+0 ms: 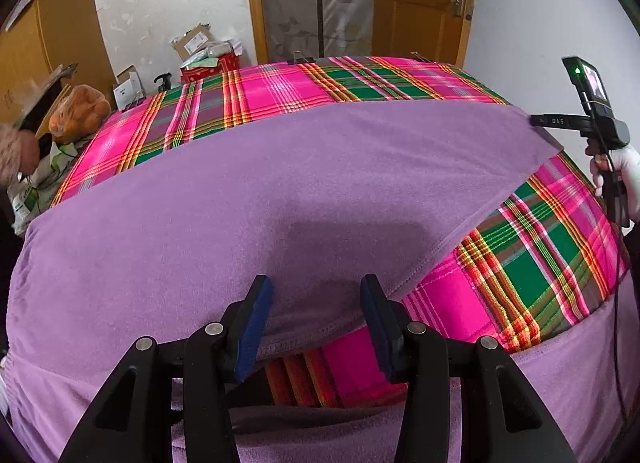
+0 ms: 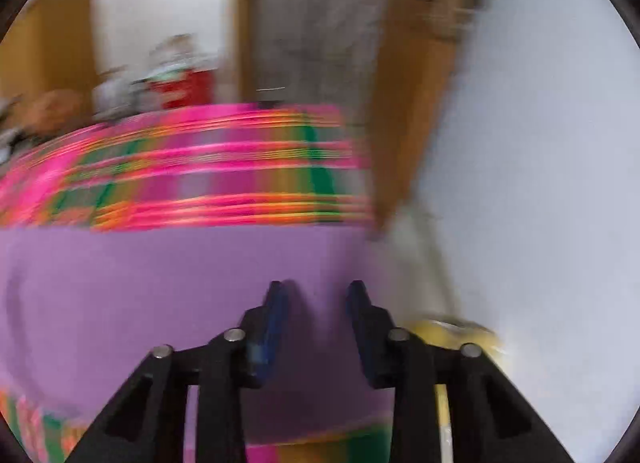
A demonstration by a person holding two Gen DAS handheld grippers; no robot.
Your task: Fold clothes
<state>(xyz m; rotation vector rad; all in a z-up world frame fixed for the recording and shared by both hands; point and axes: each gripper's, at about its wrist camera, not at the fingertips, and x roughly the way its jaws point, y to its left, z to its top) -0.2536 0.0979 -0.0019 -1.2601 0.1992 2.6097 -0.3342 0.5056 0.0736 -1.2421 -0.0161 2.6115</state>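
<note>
One purple garment (image 1: pixel 248 191) lies spread across a table under a pink-green plaid cloth (image 1: pixel 280 83); its near part hangs over the near edge. Its right portion is lifted off the cloth, with the hem running from the near middle up to the far right corner.

Left gripper (image 1: pixel 316 319): fingers parted, straddling the near hem, with nothing pinched between the pads. Right gripper (image 2: pixel 316 323): fingers apart in its own heavily blurred view, purple fabric beyond them. In the left view the right gripper's tip meets the far right corner of the garment, but whether it actually pinches that corner cannot be told. A white-gloved hand (image 1: pixel 624 167) holds its handle.

Step, as a judgement: a fold of the right side, with that flap raised. Whether the flap is going up or coming down cannot be settled. The next move calls for a firm hold on the hem and corner, and for edges kept aligned so the layer lands flat.

Count: one garment, one plaid cloth, two grippers. Far left clutter: one red box (image 1: pixel 208 69) and one bag of oranges (image 1: pixel 80 111).
</note>
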